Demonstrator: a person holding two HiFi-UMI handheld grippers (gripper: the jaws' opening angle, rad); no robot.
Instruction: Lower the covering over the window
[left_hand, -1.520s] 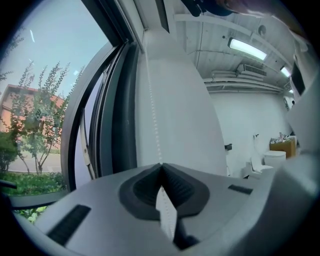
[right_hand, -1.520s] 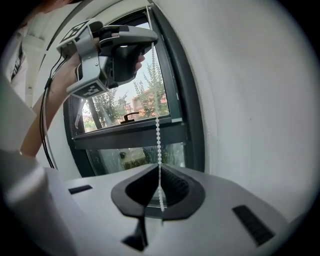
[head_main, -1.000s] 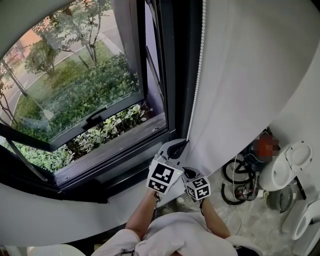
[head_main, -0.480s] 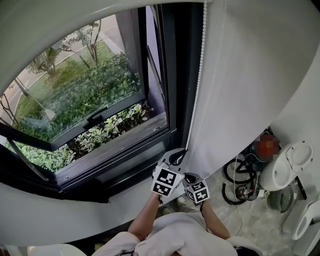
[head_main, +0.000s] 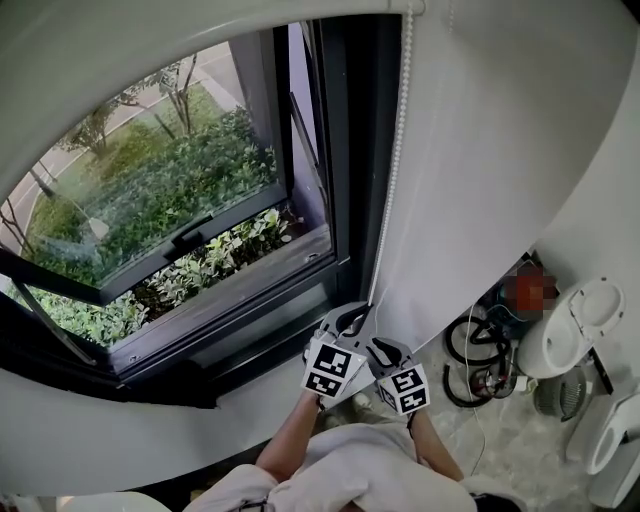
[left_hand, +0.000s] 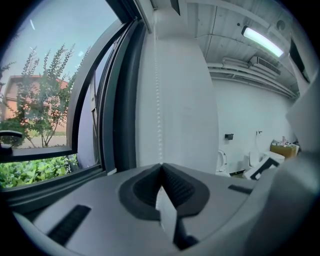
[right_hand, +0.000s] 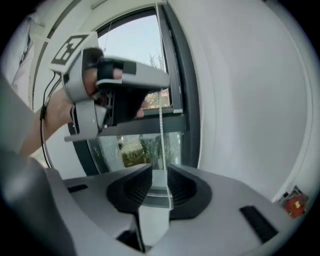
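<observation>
Two tongs meet at the bead cord (head_main: 398, 150) that hangs beside the dark window frame (head_main: 352, 150). The left tongs (head_main: 352, 312) are pressed together on the cord, which runs straight up from their tips. The right tongs (head_main: 386, 350), just below, have just been opening, and the cord hangs unpinched between their parted jaws. The white blind (head_main: 120, 70) covers the top of the window (head_main: 160, 190), with greenery (head_main: 190, 170) showing beneath.
</observation>
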